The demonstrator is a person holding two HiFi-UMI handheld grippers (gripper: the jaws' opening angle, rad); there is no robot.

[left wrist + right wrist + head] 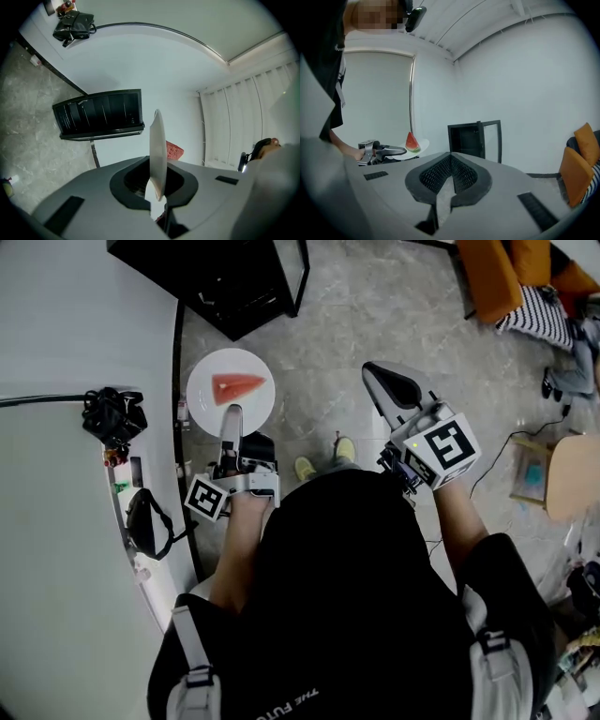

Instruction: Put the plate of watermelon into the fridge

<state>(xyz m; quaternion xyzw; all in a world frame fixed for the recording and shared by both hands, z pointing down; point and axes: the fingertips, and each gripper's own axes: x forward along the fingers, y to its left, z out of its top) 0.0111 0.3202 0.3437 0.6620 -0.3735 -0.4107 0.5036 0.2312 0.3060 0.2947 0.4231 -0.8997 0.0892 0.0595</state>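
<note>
- Left gripper (231, 414): jaws clamped narrow on the near rim of the plate (208, 397). The plate hangs roughly level in the air above the floor, with the watermelon slice (237, 385) lying on it.
- Right gripper (392, 382): jaws together, nothing between them, well apart from the plate.
- Fridge (220, 277): stands on the floor directly ahead of the plate. Its door (304, 273) is swung open to the right and the dark interior faces the left jaws.
- Judgement: the left hand is nearer and carries the load. The next move calls for a straight advance into the opening, keeping the plate level.
</note>
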